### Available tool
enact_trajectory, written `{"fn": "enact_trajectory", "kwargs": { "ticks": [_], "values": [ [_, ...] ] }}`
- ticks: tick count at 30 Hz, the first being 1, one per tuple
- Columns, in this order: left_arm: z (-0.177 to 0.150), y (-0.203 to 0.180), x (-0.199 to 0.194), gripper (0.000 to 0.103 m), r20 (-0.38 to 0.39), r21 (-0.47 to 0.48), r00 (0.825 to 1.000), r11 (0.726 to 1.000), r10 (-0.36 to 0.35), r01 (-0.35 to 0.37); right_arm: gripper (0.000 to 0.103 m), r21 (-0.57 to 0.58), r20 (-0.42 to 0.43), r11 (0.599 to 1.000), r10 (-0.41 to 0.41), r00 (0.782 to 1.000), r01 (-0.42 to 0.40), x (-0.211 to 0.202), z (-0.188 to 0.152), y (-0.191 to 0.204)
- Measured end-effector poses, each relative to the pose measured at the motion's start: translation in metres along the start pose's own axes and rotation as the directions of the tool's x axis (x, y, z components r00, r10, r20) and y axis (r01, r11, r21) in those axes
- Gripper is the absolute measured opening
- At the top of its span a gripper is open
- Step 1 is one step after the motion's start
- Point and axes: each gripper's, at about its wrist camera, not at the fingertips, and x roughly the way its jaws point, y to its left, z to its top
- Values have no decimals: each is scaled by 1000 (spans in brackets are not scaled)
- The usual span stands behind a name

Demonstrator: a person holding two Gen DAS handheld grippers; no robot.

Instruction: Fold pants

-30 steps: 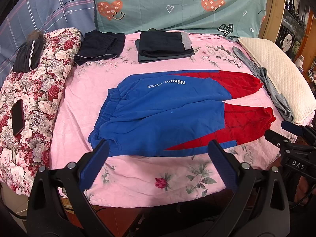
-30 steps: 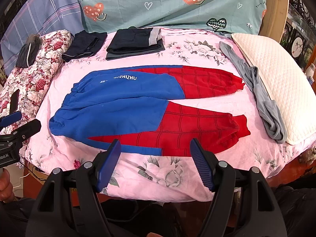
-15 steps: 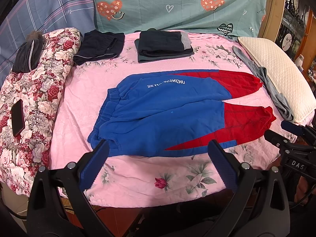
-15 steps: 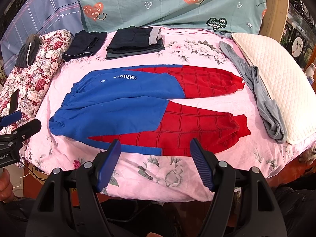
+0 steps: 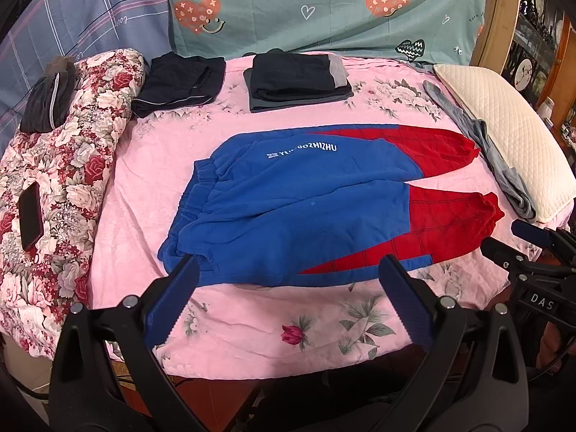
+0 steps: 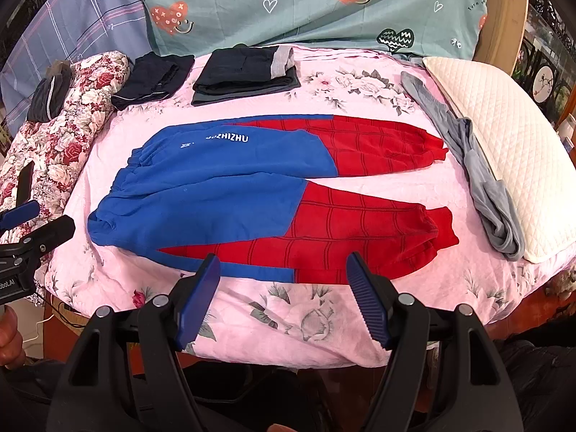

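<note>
Blue and red pants (image 5: 306, 201) lie flat on the pink floral bed sheet (image 5: 259, 316), waistband to the left, both red legs to the right; they also show in the right wrist view (image 6: 252, 194). My left gripper (image 5: 288, 270) is open and empty, hovering over the bed's near edge just short of the pants' waist end. My right gripper (image 6: 282, 264) is open and empty, just short of the near leg's lower edge. Each gripper shows at the edge of the other's view.
Two folded dark garment stacks (image 5: 298, 81) (image 5: 178, 84) lie at the back. A grey garment (image 5: 504, 169) lies beside a cream pillow (image 5: 504, 122) on the right. A floral quilt roll (image 5: 61, 165) with a phone (image 5: 30, 216) lies on the left.
</note>
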Motion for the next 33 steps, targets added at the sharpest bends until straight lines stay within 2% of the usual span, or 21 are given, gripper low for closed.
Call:
{"fn": "enact_trajectory", "kwargs": {
  "ticks": [11, 16, 21, 25, 30, 33],
  "values": [
    [10, -2, 13, 101, -32, 15, 999, 1000, -5, 5, 73, 15, -24, 1000, 0, 1000, 0, 12, 7, -2],
    [18, 6, 31, 101, -70, 0, 998, 1000, -6, 6, 73, 30, -48, 1000, 2, 999, 0, 25, 13, -6],
    [29, 39, 57, 101, -84, -21, 994, 997, 67, -69, 73, 57, -76, 998, 3, 997, 2, 42, 22, -19],
    [50, 93, 87, 101, -97, -63, 987, 988, 131, -138, 73, 73, -96, 997, -19, 995, 26, 56, 34, -27],
    [81, 156, 138, 99, -142, -186, 989, 980, 44, -71, 73, 80, -101, 996, -22, 995, 30, 72, 52, -26],
    [95, 170, 174, 91, -180, -216, 983, 976, -28, -11, 73, 71, -118, 997, -27, 993, 35, 85, 66, -22]
  ]
}}
